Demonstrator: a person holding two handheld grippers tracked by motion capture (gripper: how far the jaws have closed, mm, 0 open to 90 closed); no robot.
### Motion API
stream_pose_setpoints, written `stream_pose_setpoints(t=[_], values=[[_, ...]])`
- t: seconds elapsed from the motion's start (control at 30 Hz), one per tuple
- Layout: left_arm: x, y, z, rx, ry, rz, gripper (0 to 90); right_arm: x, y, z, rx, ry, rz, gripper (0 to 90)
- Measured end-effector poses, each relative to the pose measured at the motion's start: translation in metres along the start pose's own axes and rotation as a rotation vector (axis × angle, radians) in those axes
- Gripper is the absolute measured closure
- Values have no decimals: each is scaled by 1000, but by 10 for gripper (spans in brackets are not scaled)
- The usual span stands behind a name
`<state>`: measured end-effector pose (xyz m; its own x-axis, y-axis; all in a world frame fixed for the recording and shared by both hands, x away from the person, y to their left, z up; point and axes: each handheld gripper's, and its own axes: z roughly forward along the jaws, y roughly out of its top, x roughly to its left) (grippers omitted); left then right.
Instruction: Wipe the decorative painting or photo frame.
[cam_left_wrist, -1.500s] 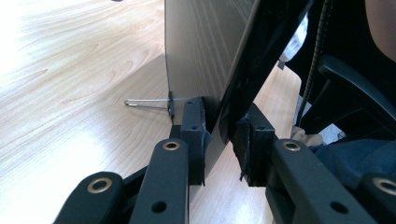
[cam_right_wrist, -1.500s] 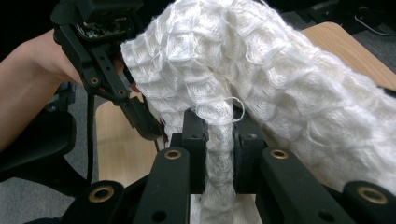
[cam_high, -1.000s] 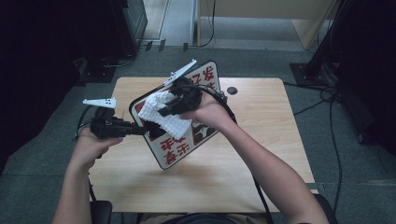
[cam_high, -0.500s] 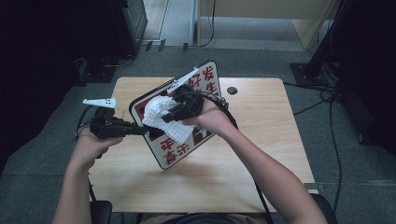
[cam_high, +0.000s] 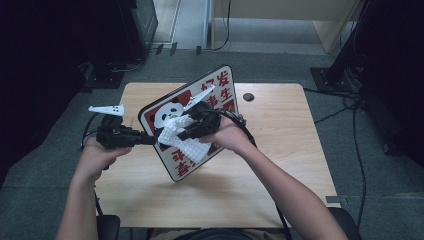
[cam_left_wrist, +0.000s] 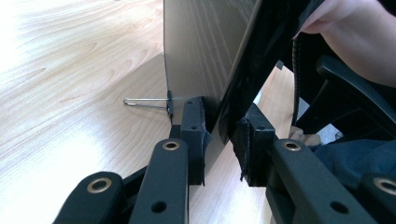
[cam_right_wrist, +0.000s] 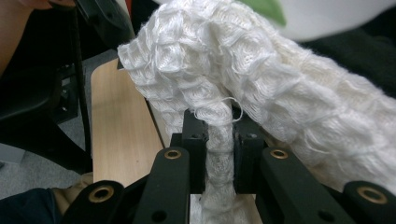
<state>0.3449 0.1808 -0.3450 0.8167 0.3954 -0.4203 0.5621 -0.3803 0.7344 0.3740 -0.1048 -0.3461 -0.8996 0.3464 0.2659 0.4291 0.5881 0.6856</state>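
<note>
Both jaws clamped: left gripper (cam_high: 150, 139) on tilted sign (cam_high: 220, 90) edge, right gripper (cam_high: 181, 135) on cloth (cam_high: 187, 145).

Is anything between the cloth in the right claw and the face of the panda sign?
Nothing visible. The right claw pinches the white cloth, which lies directly on the panda sign; the left claw grips the sign's edge, off to one side.

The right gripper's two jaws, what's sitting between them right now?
A bunched fold of the white cloth sits pinched between the jaws of the right gripper, shown in the right gripper view.
</note>
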Motion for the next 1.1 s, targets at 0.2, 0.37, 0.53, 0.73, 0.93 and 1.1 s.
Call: stream_pose_setpoints(t=[0.2, 0.37, 0.53, 0.73, 0.93, 1.1], values=[[0, 0, 0, 1, -1, 0, 748, -2, -9, 7, 8, 10, 10, 795], [0, 0, 0, 0, -1, -1, 748, -3, -19, 13, 12, 15, 9, 795], [0, 0, 0, -1, -1, -1, 748, -5, -29, 19, 15, 25, 13, 795], [0, 0, 0, -3, -5, -3, 746, -6, -40, 25, 23, 27, 19, 795], [0, 0, 0, -3, -5, -6, 745, -7, -49, 32, 27, 31, 21, 795], [1, 0, 0, -4, -6, -6, 744, -9, -58, 38, 29, 41, 20, 795]])
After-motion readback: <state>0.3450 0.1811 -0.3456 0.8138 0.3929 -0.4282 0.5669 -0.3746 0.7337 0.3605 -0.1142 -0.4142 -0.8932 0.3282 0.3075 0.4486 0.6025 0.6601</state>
